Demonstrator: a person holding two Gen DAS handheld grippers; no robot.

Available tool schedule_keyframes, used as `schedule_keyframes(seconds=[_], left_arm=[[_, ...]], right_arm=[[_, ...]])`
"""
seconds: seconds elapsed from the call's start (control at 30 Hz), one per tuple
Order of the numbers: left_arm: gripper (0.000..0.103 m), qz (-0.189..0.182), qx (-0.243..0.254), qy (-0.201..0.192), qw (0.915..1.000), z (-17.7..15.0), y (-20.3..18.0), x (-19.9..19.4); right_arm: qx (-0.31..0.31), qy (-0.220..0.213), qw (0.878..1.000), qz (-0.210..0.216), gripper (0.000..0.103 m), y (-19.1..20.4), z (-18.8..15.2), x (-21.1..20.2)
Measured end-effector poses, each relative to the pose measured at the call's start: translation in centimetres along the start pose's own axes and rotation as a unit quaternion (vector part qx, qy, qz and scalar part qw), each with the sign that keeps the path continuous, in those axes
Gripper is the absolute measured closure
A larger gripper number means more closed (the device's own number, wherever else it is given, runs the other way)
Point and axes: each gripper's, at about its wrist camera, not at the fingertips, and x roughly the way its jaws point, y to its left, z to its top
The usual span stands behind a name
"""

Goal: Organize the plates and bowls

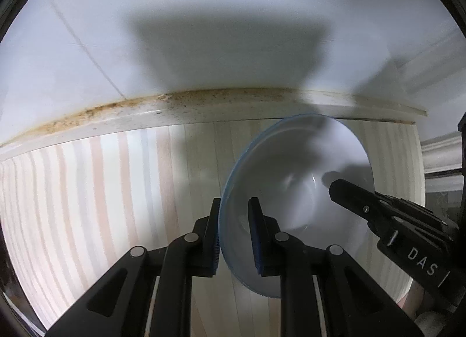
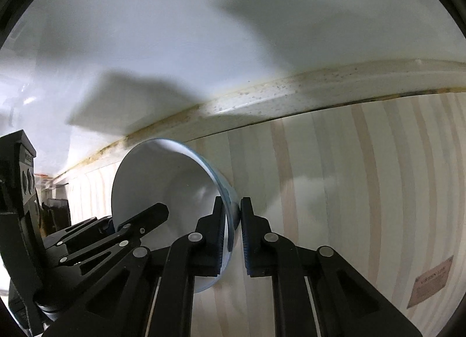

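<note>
- Two black grippers hold one pale bowl (image 1: 297,179) between them, above a striped light-wood tabletop (image 1: 102,191).
- From the left wrist view, the left gripper (image 1: 236,235) straddles the bowl's blue-edged rim at its left side. One blue-padded finger sits outside the wall and one inside. The pads look close on the rim, though a small gap shows at the inner pad, so I cannot tell whether it is truly clenched.
- From the right wrist view, the right gripper (image 2: 233,238) is clamped on the opposite side of the bowl (image 2: 163,191), with the thin rim pinched between its two pads.
- The bowl is tipped well off level in both views. Its opening faces toward the cameras and its base points away, toward the back of the table. Whether its underside touches the wood cannot be told.
- In the left wrist view the right gripper (image 1: 340,191) reaches in from the right, one finger lying across the bowl's white interior.
- In the right wrist view the left gripper (image 2: 151,217) enters from the lower left, with a fingertip over the bowl's inside.
- Behind the tabletop runs a stained, speckled strip (image 1: 174,103), then a white wall (image 1: 233,1) carrying dark shadows.
- A small brown label (image 2: 431,281) lies on the tabletop (image 2: 364,191) at far right in the right wrist view.
</note>
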Motion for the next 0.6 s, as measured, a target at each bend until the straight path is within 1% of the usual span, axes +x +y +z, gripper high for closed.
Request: schedule_keyframes(seconds=[0.17,0.37,0.4,0.43,0.5,0.53,0.6], left_arm=[[0.088,-0.001,0.007,-0.007,1.0000,-2.4,0.0,-3.0],[0.088,-0.011,0.025,-0.019,0.9995,-5.9,-0.8,-6.5],[0.088,-0.011,0.029,-0.021,0.9993,-6.5,-1.0,-7.2],[0.088,-0.009,0.035,-0.022,0.9991,-7.1,-1.3,-7.7],[0.088,-0.010,0.048,-0.025,0.9985,-8.5,-1.5,-8.8],[0.088,-0.009,0.056,-0.025,0.9981,-9.3,-1.8,-9.3],[0.088,-0.008,0.066,-0.027,0.9974,-10.5,-3.8,-9.3]], right_arm=[[-0.008,-0.006,1.000,0.009,0.091,0.5,-2.0,-2.5],[-0.012,-0.018,1.000,0.012,0.091,1.9,-6.0,-5.8],[-0.011,-0.021,1.000,0.014,0.091,1.9,-6.7,-6.5],[-0.011,-0.024,1.000,0.015,0.091,0.8,-7.4,-8.0],[-0.010,-0.029,0.999,0.017,0.091,0.8,-9.0,-9.4],[-0.008,-0.032,0.999,0.017,0.091,0.9,-9.9,-10.2],[-0.007,-0.036,0.999,0.017,0.091,0.7,-11.6,-11.8]])
